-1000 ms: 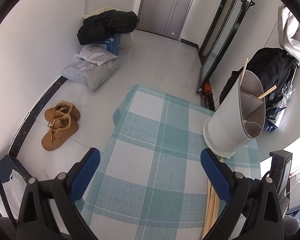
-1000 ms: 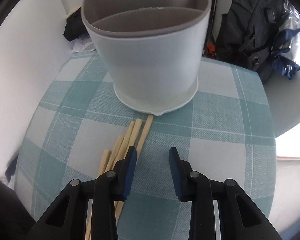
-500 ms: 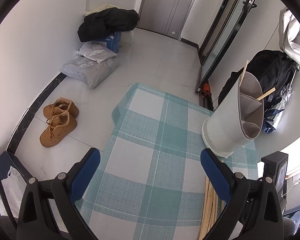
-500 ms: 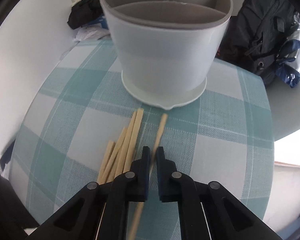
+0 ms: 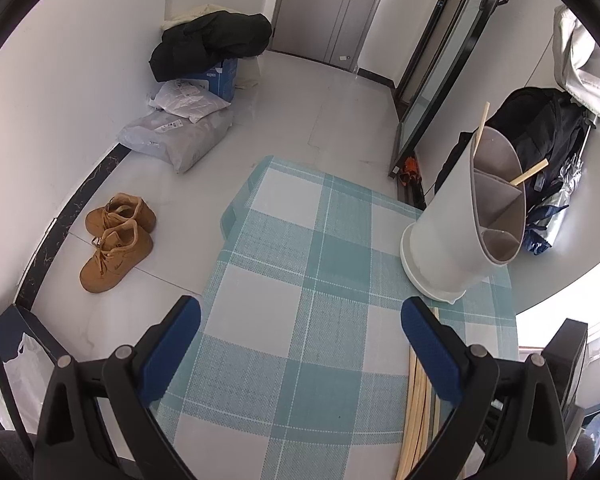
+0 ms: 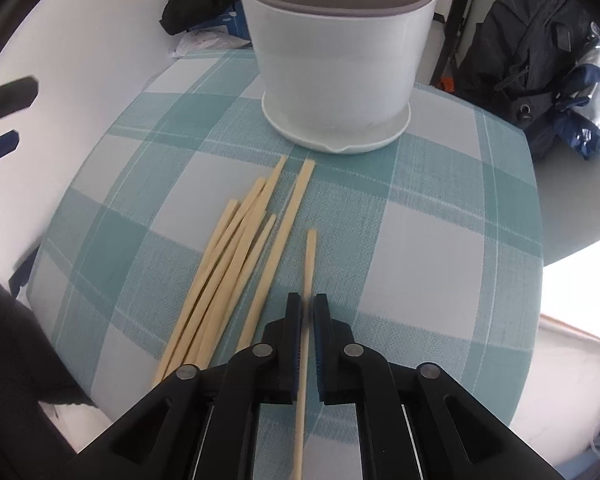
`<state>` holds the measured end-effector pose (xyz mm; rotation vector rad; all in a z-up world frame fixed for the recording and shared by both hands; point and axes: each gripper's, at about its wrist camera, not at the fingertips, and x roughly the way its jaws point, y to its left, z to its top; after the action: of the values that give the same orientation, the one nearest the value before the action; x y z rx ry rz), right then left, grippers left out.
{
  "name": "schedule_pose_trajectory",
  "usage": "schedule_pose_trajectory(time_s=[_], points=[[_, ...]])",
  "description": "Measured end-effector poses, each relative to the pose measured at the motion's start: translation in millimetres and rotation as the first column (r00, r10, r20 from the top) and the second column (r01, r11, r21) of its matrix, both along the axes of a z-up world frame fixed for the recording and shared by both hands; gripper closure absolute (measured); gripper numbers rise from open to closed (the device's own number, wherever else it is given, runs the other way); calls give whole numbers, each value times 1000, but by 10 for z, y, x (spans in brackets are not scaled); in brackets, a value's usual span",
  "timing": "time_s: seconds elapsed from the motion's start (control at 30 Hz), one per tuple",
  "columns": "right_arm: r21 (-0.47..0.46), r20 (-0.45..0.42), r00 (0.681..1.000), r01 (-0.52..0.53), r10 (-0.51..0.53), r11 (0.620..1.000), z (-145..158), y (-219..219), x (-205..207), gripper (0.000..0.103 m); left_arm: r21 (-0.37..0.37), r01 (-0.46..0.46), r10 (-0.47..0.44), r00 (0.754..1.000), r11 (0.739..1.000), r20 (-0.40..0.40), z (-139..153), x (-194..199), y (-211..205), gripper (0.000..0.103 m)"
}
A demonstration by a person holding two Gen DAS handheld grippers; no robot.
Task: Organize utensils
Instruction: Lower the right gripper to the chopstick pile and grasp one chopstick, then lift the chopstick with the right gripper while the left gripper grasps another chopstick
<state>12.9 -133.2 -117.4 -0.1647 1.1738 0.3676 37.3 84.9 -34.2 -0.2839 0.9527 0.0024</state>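
In the right wrist view, my right gripper (image 6: 307, 304) is shut on a single pale wooden chopstick (image 6: 310, 256), which runs between the pads and points at the holder. Several more chopsticks (image 6: 236, 248) lie in a loose bundle just left of it on the checked tablecloth (image 6: 440, 240). The white utensil holder (image 6: 336, 60), with grey inner dividers, stands upright beyond them. In the left wrist view, my left gripper (image 5: 300, 316) hovers open over the cloth with nothing between its fingers. There the holder (image 5: 452, 240) has two chopsticks (image 5: 532, 172) sticking out, and the bundle (image 5: 418, 408) lies by the right finger.
The small table ends close behind the holder and on the left, where my left gripper (image 6: 27, 110) shows at the frame edge. On the floor lie tan shoes (image 5: 116, 240), grey parcels (image 5: 180, 136) and a dark jacket (image 5: 212, 40). A black backpack (image 6: 532, 60) sits right of the table.
My right gripper went from open to shut on one chopstick, then drew back from the holder with it, so it now sits apart from the bundle. The left gripper stayed put.
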Motion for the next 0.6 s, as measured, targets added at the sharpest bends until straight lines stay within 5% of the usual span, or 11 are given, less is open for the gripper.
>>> schedule_pose_trajectory(time_s=[0.2, 0.33, 0.6], points=[[0, 37, 999, -6, 6, 1000, 26, 162, 267, 91, 26, 22, -22, 999, 999, -30, -78, -21, -32, 5], [31, 58, 998, -12, 10, 999, 24, 191, 372, 98, 20, 63, -61, 994, 998, -91, -228, -2, -99, 5], [298, 71, 983, 142, -170, 944, 308, -407, 344, 99, 38, 241, -230, 955, 970, -187, -485, -26, -585, 5]])
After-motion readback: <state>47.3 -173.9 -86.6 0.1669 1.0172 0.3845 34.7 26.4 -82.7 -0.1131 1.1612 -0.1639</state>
